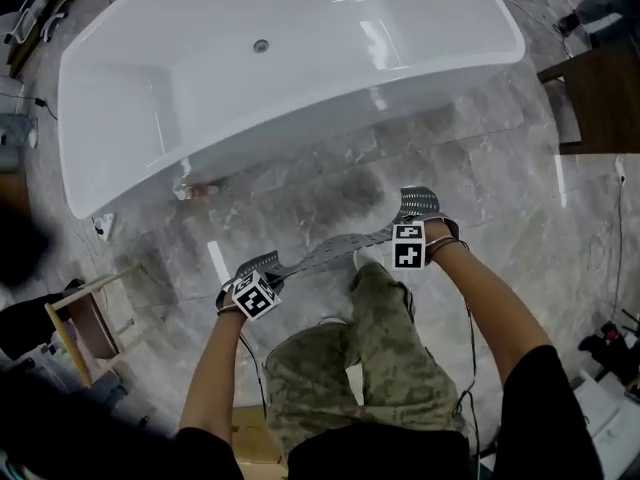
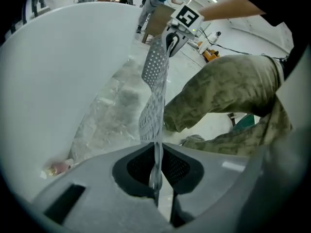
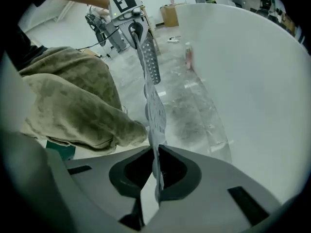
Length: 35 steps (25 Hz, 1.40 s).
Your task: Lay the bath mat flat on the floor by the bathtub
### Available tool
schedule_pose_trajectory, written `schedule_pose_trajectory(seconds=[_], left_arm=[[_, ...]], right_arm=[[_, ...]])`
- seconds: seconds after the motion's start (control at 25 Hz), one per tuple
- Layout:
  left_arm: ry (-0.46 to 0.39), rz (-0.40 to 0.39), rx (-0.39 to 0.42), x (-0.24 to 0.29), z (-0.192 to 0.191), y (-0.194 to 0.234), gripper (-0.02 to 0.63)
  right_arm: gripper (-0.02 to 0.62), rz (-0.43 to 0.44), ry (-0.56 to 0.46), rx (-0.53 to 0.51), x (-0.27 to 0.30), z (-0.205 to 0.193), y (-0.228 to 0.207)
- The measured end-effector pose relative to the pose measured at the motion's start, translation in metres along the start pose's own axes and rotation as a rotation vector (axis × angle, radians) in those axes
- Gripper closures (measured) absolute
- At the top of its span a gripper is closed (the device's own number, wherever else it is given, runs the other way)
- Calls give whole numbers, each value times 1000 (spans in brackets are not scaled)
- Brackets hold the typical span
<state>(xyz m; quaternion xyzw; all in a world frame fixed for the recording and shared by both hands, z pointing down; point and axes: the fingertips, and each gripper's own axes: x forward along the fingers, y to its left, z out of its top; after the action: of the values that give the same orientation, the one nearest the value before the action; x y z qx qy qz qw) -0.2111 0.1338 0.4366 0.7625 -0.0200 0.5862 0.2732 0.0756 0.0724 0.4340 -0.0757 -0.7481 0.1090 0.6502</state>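
Beside bathtub [image 1: 300, 58], bath mat [image 1: 330, 253] ends clamped in left tongs [image 2: 156, 173], right tongs [image 3: 156, 171]

Grey marble floor [image 1: 480, 168], brown table [image 1: 605, 98]

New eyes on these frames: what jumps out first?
A big white bathtub fills the top of the head view. Below it, a grey perforated bath mat hangs stretched between the left tool and right tool, each shut on one end, above the marble floor.
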Motion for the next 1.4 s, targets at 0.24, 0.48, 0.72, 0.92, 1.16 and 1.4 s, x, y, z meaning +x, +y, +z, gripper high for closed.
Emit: schedule_pose_trajectory(seconds=[0.24, 0.48, 0.72, 0.92, 1.16, 1.4], left_arm=[[21, -14, -2, 50, -9, 32, 575], [34, 12, -7, 88, -14, 60, 575], [-17, 108, 121, 101, -8, 104, 575], [-99, 211, 156, 91, 1, 127, 575], [-117, 512, 391, 84, 27, 169, 574], [-102, 656, 432, 88, 41, 212, 574]], right_arm=[[571, 48, -1, 56, 58, -8, -9], [571, 39, 17, 5, 100, -12, -26], [571, -58, -21, -70, 115, -4, -61], [571, -154, -113, -65, 108, 4, -88], [571, -364, -135, -92, 116, -1, -145], [571, -499, -193, -89, 134, -6, -182]])
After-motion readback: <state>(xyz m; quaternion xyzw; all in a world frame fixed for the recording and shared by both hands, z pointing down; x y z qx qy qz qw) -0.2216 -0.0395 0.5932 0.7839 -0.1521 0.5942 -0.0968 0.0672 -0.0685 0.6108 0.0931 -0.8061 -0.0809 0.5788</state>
